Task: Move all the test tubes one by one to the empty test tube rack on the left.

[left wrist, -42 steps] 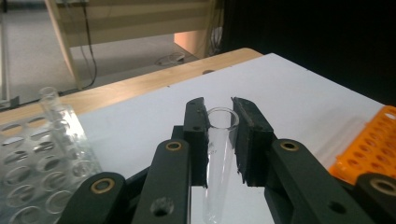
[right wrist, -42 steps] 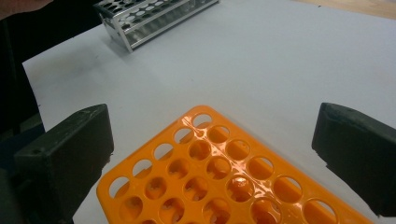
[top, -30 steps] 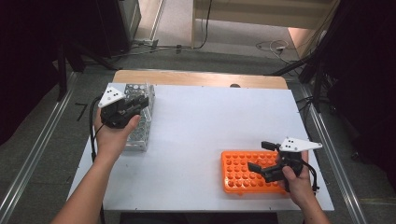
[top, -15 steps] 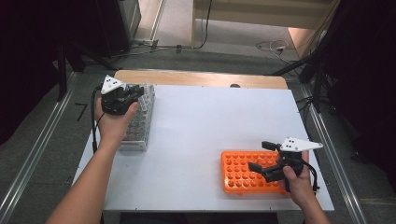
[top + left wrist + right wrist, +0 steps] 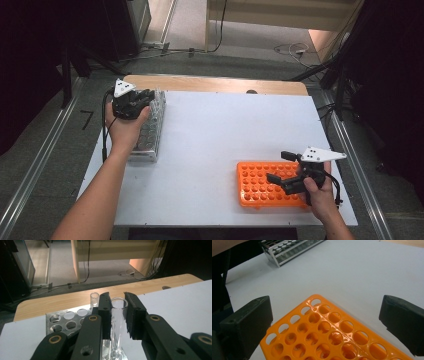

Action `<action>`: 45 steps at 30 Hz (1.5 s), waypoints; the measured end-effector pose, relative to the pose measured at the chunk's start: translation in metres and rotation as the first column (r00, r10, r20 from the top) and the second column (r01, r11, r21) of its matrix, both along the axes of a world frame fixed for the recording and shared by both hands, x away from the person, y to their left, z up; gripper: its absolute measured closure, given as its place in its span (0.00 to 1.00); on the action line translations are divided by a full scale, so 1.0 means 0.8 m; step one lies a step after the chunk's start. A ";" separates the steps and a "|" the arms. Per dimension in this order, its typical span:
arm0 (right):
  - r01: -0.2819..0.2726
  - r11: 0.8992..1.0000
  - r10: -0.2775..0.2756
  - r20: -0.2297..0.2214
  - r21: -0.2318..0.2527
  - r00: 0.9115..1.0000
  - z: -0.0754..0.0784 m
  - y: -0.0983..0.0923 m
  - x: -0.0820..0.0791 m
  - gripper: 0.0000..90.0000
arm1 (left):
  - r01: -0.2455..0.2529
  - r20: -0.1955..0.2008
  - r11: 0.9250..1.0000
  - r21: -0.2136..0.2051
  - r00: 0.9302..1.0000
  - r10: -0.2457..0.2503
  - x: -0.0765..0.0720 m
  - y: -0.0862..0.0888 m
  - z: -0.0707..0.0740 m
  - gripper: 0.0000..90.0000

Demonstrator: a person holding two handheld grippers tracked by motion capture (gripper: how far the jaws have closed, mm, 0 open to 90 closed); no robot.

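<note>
Left gripper (image 5: 145,97) has travelled along the shiny perforated metal test-tube rack (image 5: 149,131) toward its far end since a second ago, and now sits over the far rows at the table's left edge. In the left gripper view its black jaws are clamped on a clear glass test tube (image 5: 117,315) that stands upright in the rack, pads pressing the tube just below its rim; a second clear tube (image 5: 94,299) stands just behind it, apart from the jaws. Judgement: the grab is made and the tube is not yet lifted, so next comes a straight pull up out of the hole, presumably to carry it across to the orange plastic tube rack with round holes (image 5: 265,184) at the near right. Right gripper (image 5: 283,175) has not shifted; it hovers over that orange rack with jaws wide apart and nothing between them, and every hole seen in the right gripper view looks vacant. Both racks rest on the white tabletop (image 5: 225,135), well apart from each other. Risk: tilting the glass against the metal hole edge on the way out. No brand, label or readable writing on racks, tubes or grippers.
</note>
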State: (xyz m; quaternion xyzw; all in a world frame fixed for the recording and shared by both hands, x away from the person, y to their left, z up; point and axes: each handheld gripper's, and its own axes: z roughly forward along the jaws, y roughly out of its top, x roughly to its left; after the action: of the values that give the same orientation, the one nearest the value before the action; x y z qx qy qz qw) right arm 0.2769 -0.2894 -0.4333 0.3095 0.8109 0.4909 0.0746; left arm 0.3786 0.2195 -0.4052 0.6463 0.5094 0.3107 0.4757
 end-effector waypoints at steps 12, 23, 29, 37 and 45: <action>0.002 1.000 -0.002 0.003 -0.001 1.000 0.000 -0.001 0.000 0.00 | -0.008 -0.089 0.999 0.040 0.996 0.011 0.001 -0.009 -0.018 0.83; 0.001 1.000 -0.001 0.004 -0.007 1.000 -0.001 0.000 0.001 0.00 | -0.001 -0.184 1.000 0.028 0.983 0.006 0.007 -0.008 -0.027 0.81; 0.002 1.000 -0.002 0.005 -0.007 1.000 -0.001 0.001 0.001 0.00 | 0.025 -0.216 1.000 -0.013 0.976 -0.027 0.007 -0.004 -0.027 0.70; 0.012 1.000 -0.012 0.005 -0.002 1.000 -0.001 -0.001 0.003 0.00 | 0.018 -0.175 0.997 -0.078 0.984 -0.031 -0.006 0.002 -0.019 0.44; 0.022 1.000 -0.022 0.007 0.004 1.000 0.000 -0.004 0.003 0.00 | 0.076 -0.116 0.992 -0.102 0.989 -0.088 -0.035 -0.005 -0.013 0.23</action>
State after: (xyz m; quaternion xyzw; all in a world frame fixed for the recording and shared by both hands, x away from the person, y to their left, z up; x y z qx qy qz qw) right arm 0.2793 -0.2930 -0.4331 0.3166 0.8063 0.4927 0.0823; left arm 0.3506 0.2153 -0.4153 0.6605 0.5244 0.2263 0.4874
